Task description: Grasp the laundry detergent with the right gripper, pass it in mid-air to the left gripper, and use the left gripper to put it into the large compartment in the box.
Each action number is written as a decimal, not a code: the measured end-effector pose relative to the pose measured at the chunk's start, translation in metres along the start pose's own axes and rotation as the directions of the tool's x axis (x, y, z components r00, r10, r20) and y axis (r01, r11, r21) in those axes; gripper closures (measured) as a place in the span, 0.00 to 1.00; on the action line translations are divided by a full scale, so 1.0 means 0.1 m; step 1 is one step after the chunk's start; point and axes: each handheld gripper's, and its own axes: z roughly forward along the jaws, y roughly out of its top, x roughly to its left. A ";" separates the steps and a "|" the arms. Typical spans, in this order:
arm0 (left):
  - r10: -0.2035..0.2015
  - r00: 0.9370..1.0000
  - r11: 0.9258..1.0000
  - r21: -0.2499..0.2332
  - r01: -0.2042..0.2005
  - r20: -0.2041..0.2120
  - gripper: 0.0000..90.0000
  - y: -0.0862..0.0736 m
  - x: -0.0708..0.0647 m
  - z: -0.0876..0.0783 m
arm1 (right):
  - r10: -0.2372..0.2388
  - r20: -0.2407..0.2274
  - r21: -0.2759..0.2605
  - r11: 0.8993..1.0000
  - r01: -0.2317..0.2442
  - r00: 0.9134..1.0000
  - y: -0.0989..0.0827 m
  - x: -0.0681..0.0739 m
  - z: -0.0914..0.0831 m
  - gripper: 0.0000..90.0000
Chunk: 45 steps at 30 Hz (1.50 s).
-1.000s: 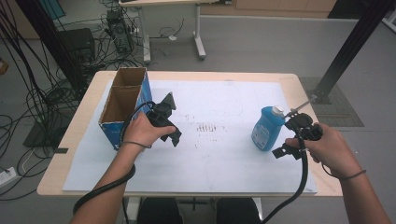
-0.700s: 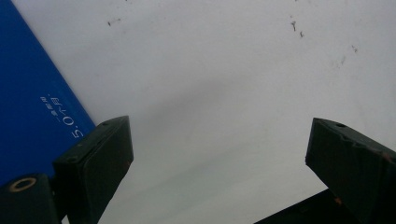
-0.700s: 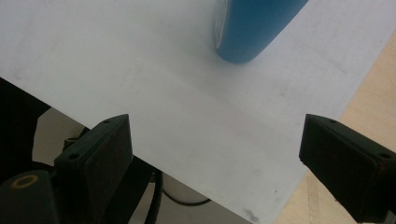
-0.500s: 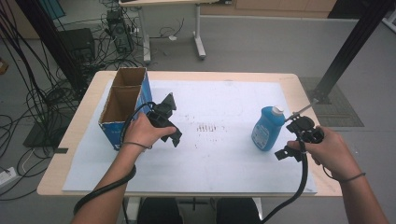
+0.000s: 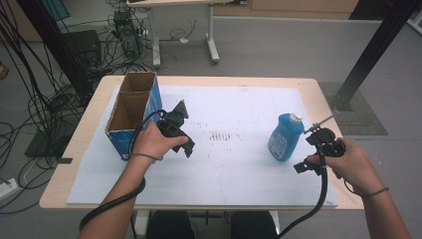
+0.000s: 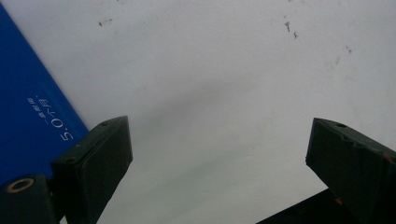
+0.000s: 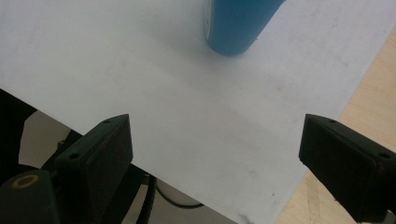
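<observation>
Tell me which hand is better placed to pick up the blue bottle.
Right, probably. The right tongs hang open just beside the upright blue bottle, whose base shows ahead of them in the right gripper view. The left tongs sit across the white sheet, by the cardboard box.

Wooden table (image 5: 318, 89) carries white sheet (image 5: 239, 164), bottle (image 5: 284, 138), box (image 5: 130, 114)

Workshop corner – grey floor, cables everywhere

A wooden table (image 5: 308, 87) under a white sheet (image 5: 239, 169) stands on a grey floor (image 5: 278, 45); black cables (image 5: 45, 114) sprawl at left, a second table's white legs (image 5: 211, 35) rise behind – and a dark slanted post (image 5: 370, 50) crosses at right.
</observation>
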 end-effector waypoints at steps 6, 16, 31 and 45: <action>-0.006 1.000 1.000 -0.001 0.006 0.000 0.08 -0.01 0.00 0.00 | 0.013 -0.004 -0.007 1.000 -0.013 1.000 -0.03 -0.03 0.04 0.08; -0.008 1.000 1.000 0.002 0.008 0.002 0.08 -0.01 0.01 0.02 | 0.013 0.015 -0.015 1.000 -0.012 1.000 -0.07 -0.03 0.13 0.08; -0.014 1.000 1.000 -0.005 0.014 0.009 0.08 -0.03 0.02 0.03 | 0.028 0.024 -0.033 0.999 -0.027 0.999 -0.12 -0.06 0.24 0.06; -0.012 1.000 1.000 -0.012 0.012 0.013 0.09 -0.04 0.02 0.02 | 0.026 0.028 -0.062 0.998 -0.024 0.999 -0.17 -0.05 0.37 0.06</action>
